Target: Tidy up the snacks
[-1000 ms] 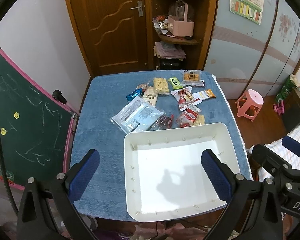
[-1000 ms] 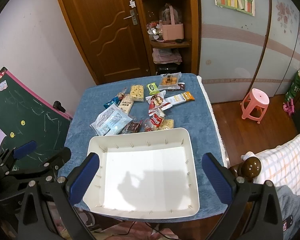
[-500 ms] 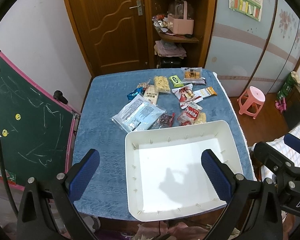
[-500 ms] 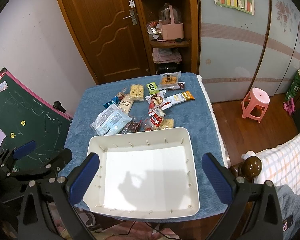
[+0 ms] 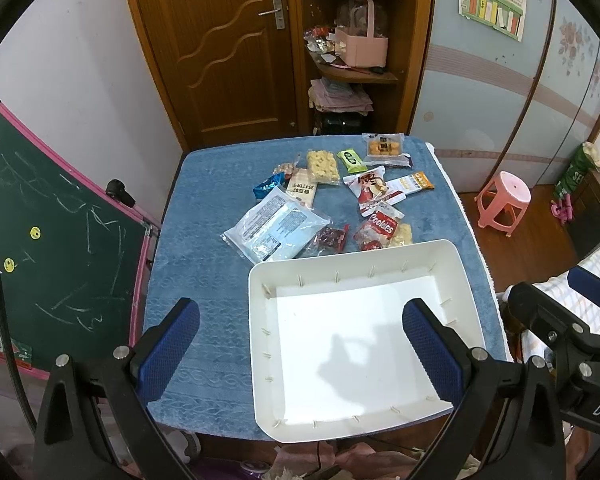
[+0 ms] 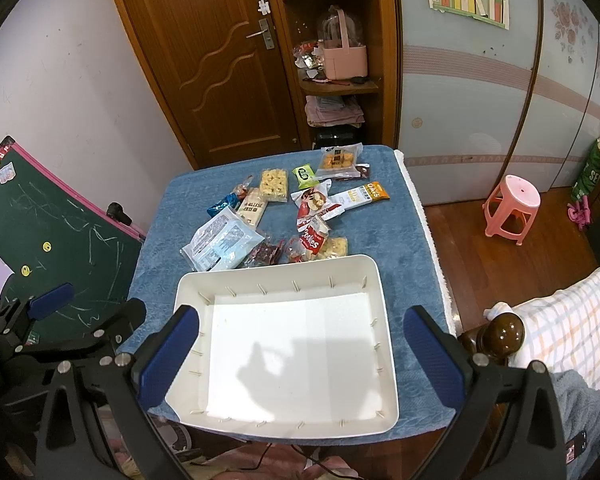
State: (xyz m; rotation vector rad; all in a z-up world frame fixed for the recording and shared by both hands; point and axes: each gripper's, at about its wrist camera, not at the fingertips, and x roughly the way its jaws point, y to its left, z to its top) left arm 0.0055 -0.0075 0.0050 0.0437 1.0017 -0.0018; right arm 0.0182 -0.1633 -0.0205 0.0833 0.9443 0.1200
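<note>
An empty white tray (image 5: 466, 276) (image 6: 380, 280) sits at the near edge of a blue-covered table (image 5: 204, 240) (image 6: 396, 240). Beyond it lie several snack packets: a large pale-blue pouch (image 5: 276, 226) (image 6: 220, 242), a red "Cookies" packet (image 5: 378, 228) (image 6: 312, 238), an orange-white bar (image 5: 414, 182) (image 6: 362, 196), a green packet (image 5: 352, 160) (image 6: 303, 174) and a clear pack of yellow cakes (image 5: 384, 146) (image 6: 338, 160). My left gripper (image 5: 300, 352) and right gripper (image 6: 300, 356) both hover open and empty above the table's near edge.
A green chalkboard (image 5: 48, 240) leans at the table's left. A pink stool (image 5: 504, 200) (image 6: 512, 208) stands on the floor to the right. A wooden door and corner shelf (image 5: 352, 60) are behind the table. A bed post (image 6: 504, 332) is near right.
Both grippers have drifted slightly; the left view has shifted a little so the tray sits lower and nearer. Nothing on the table has moved.
</note>
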